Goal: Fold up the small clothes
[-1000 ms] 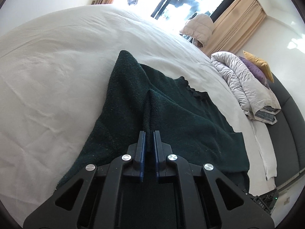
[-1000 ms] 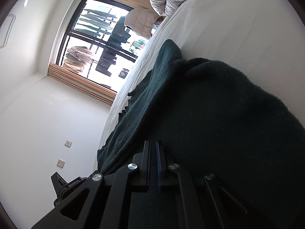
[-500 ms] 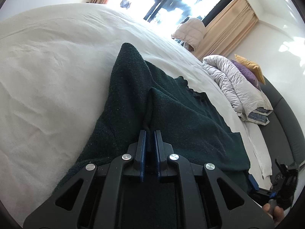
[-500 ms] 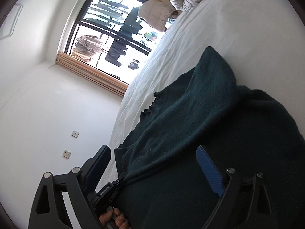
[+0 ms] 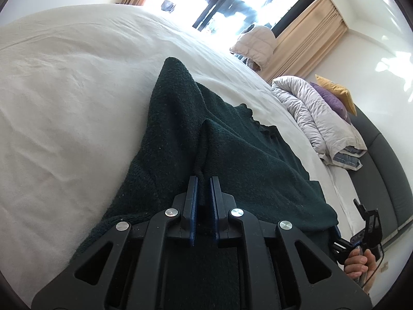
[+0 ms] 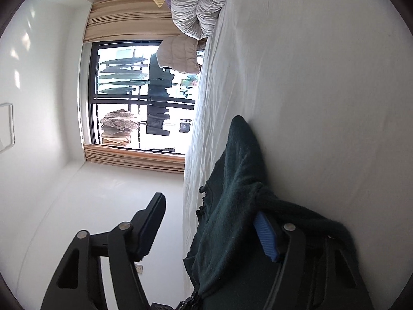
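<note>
A dark green knitted sweater (image 5: 232,155) lies on the white bed sheet (image 5: 64,103). My left gripper (image 5: 204,180) is shut on a raised fold of it, the cloth pinched between the blue pads. In the right wrist view the same sweater (image 6: 232,219) hangs along the bed's edge. My right gripper (image 6: 209,206) is rolled on its side with its jaws closing but still wide apart, and the pads press on nothing. Cloth lies against its blue-padded finger (image 6: 265,235). The right gripper (image 5: 366,230) and the hand (image 5: 358,263) holding it also show at the left view's lower right.
A rolled grey duvet (image 5: 317,118) with purple and yellow pillows (image 5: 338,95) lies at the head of the bed, by a dark headboard (image 5: 382,170). A large window (image 6: 139,95) with curtains and hanging clothes is beyond the bed. A white wall (image 6: 51,155) is on the right gripper's side.
My right gripper let go of the sweater, opened wide, drew back off the bed's side and rolled. The left gripper stayed shut on the fold and sank slightly.
</note>
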Demonstrator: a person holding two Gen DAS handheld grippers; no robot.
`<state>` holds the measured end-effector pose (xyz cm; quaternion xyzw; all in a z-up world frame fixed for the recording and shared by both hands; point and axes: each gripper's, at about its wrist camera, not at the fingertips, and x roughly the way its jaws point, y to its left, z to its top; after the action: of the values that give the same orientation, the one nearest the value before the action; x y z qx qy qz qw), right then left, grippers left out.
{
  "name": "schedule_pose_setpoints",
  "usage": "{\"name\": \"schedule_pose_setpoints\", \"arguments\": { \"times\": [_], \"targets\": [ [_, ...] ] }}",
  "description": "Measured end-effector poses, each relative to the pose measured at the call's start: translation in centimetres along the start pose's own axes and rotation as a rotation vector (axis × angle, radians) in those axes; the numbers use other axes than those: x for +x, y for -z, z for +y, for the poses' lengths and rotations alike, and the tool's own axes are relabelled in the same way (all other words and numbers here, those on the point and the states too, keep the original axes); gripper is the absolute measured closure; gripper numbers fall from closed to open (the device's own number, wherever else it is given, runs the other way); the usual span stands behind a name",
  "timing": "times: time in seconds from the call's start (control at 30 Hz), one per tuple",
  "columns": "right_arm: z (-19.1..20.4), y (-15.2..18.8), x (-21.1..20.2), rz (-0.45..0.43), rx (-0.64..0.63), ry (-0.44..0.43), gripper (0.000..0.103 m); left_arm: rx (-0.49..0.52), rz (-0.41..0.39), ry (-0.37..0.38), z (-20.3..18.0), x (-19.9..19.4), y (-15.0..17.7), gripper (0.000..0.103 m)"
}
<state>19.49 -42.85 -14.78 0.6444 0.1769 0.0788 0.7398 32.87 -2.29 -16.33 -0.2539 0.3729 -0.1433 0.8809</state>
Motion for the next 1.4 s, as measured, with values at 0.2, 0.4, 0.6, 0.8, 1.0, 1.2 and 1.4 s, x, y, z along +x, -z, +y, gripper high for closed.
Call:
{"name": "schedule_pose_setpoints", "arguments": {
  "times": [0.2,0.4,0.6,0.8,1.0,1.2,1.4],
  "targets": [
    [3.9,1.3,-4.3,-0.190,-0.061,0.170,0.021,-0.005,-0.002,0.009,0.2,0.0,-0.1,0.093],
    [12.4,3.2,3.0,0.020,-0.301,0.097,0.021,-0.009,-0.005,0.017,0.4,0.0,-0.1,0.093],
    [10.1,5.5,12.1,0.230,-0.352,0.192,0.029,-0.008,-0.004,0.017,0.4,0.0,0.0,0.092],
    [1.2,0.6,9.8,0.183,-0.246,0.273,0.103,-0.004,-0.007,0.023,0.5,0.1,0.0,0.092],
    [2.0,-2.1,3.4,-0.013,-0.233,0.401,0.079,-0.009,-0.001,0.024,0.5,0.2,-0.1,0.092],
    [7.5,4.5,4.9,0.137,-0.520,0.295,0.042,-0.017,0.022,0.015,0.2,0.2,-0.4,0.092],
    [4.0,2.8,5.2,0.189,-0.426,0.404,0.073,0.009,0.077,-0.039,-0.5,-2.4,-1.0,0.091]
  ]
}}
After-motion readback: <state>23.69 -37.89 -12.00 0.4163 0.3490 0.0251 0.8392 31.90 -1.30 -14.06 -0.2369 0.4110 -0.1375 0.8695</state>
